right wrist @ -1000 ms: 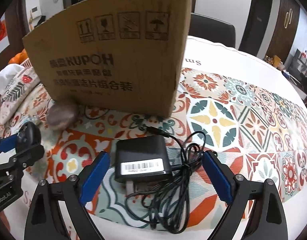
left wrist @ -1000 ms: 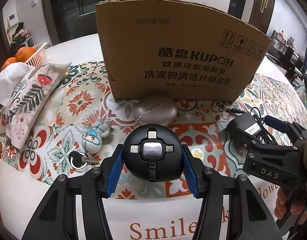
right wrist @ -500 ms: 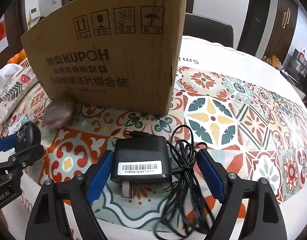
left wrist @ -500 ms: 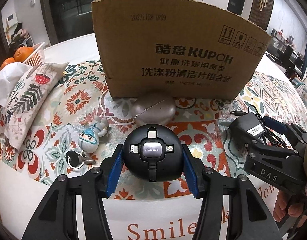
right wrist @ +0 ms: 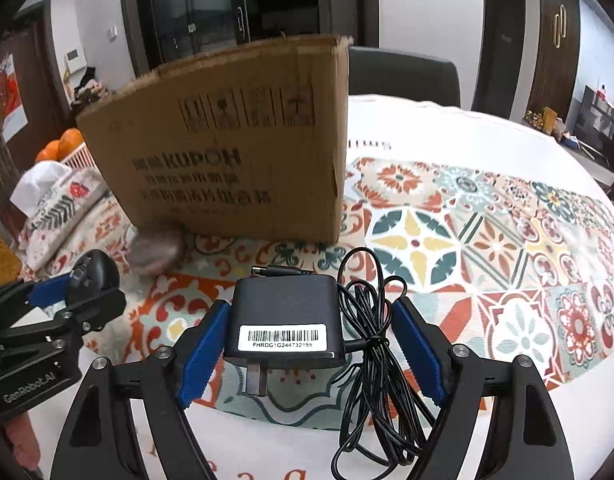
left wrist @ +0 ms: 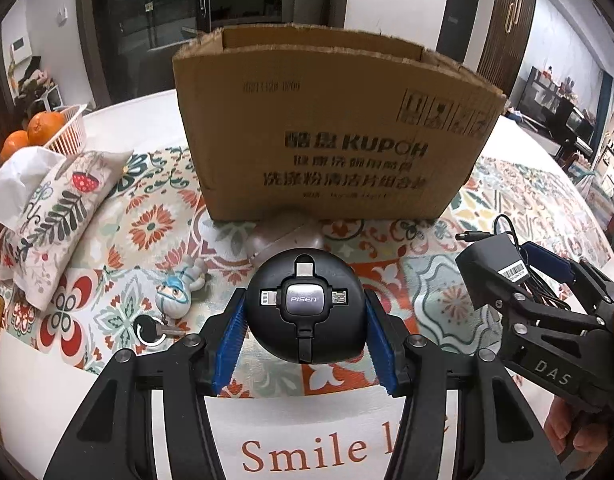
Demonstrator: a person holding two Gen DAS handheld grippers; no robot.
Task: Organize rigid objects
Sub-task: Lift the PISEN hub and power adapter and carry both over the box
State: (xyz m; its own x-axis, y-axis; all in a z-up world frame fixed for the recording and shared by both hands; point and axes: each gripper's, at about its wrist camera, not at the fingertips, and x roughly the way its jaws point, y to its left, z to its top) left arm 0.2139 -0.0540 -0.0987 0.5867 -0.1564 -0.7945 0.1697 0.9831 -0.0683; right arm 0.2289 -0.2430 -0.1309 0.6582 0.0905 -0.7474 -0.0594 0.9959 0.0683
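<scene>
The cardboard box [left wrist: 331,128] stands upright on the patterned tablecloth [right wrist: 487,240], its top open, with the far inner wall just visible in the left wrist view; what lies inside is hidden. Between box and both tools runs a strip of bare cloth, and to the right of the box the cloth is wide and free.

The left gripper [left wrist: 305,322] has its blue pads pressed against both sides of a round black PISEN cable hub [left wrist: 305,306], with connector tips showing around a grey centre cap. Whether the hub is off the cloth cannot be told. Behind it, a rounded grey-pink case [left wrist: 285,236] sits against the foot of the box, half hidden by the hub.

The right gripper [right wrist: 307,344] closes on a black power adapter [right wrist: 285,320] with a barcode label and plug prongs toward the camera; its left pad touches the body, while the right pad bears on the bundled black cable [right wrist: 371,360], which hangs down in loops.

To the left lie a small blue figure keychain [left wrist: 179,292] with a key, a floral tissue cover [left wrist: 59,216], and a white basket [left wrist: 69,132] of oranges, cut off at the frame edge.
</scene>
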